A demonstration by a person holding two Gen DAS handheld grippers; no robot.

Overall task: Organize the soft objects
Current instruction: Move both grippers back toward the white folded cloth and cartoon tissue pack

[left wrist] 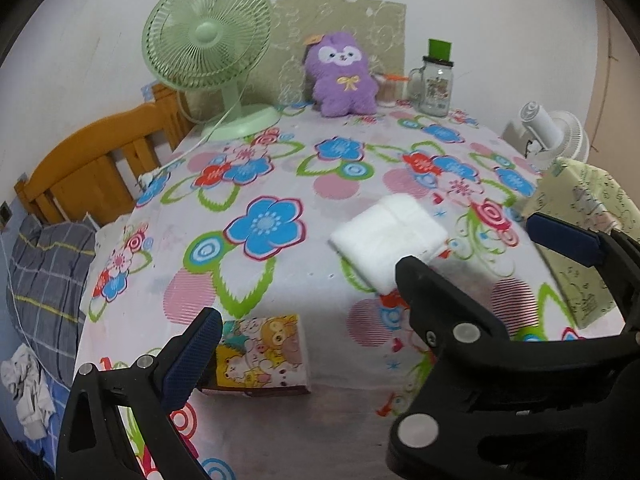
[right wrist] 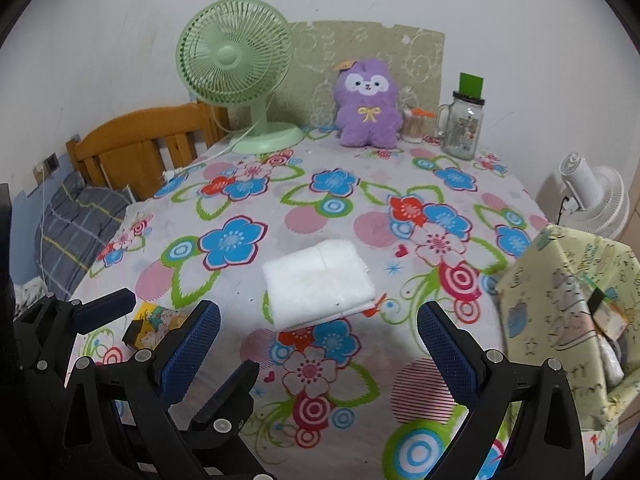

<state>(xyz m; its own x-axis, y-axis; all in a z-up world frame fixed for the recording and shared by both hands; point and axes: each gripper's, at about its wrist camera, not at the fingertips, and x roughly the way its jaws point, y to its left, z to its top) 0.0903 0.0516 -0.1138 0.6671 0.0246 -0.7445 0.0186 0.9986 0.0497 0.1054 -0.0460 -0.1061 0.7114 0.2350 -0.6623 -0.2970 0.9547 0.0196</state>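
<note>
A folded white towel point(right wrist: 320, 282) lies flat near the middle of the worktop point(right wrist: 360, 216), which is covered with a flowered cloth. Just in front of it hovers the right hand-held gripper point(right wrist: 318, 344), its blue-padded fingers spread wide and holding nothing. The left hand-held gripper point(right wrist: 170, 312) hangs to the left of the right one, also spread and empty, above a small cartoon-printed packet point(left wrist: 262, 354) near the worktop's front left edge. A pale green fabric-covered box point(right wrist: 568, 320) stands at the right edge. At the far side a purple plush toy point(right wrist: 369, 106) sits upright against a patterned board, between a green table fan point(right wrist: 240, 72) and a glass mug jar point(right wrist: 462, 124) with a green-topped lid. A white fan point(right wrist: 592, 196) stands beyond the right edge; a wooden headboard point(right wrist: 144, 144) shows on the left.
</note>
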